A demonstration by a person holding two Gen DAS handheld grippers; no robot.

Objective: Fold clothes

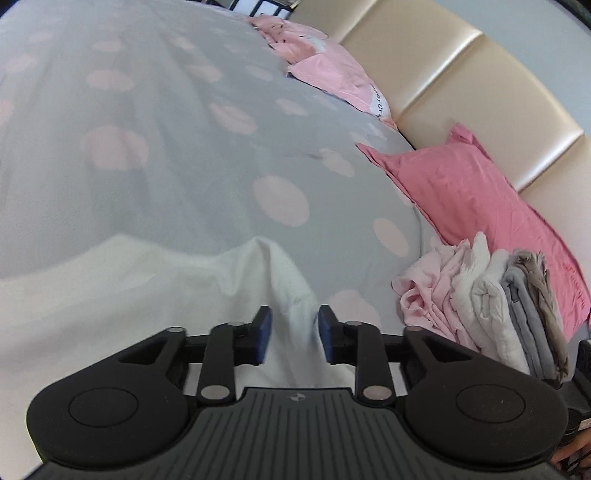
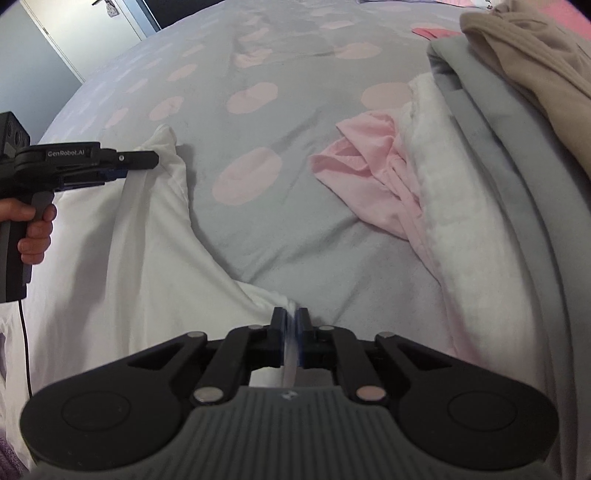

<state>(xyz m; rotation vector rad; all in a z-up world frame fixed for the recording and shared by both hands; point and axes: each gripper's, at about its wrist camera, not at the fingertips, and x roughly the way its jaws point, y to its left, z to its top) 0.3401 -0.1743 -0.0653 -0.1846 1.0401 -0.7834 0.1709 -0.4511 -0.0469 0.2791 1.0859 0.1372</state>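
While a white garment (image 2: 122, 258) lay spread on the dotted bed cover (image 1: 166, 155), the right gripper (image 2: 291, 325) pinched one corner and the left gripper (image 1: 293, 332) stood partly spread around another fold, apparently not pressing it, likely to lift that edge for folding beside the folded pile (image 1: 491, 306).

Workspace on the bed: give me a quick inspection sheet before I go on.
Surface: grey bedspread with pale pink dots.
Job's things: white garment spread flat, one corner peaked; folded stack of pink, white, grey and beige clothes beside it.
Clutter: pink pillows by the headboard.
Grippers: left tongs apart, white fabric between the pads, not pinched; right tongs pinching the garment's edge.
Cables: black cord hanging from the left handle.
Surroundings: a door, wall.
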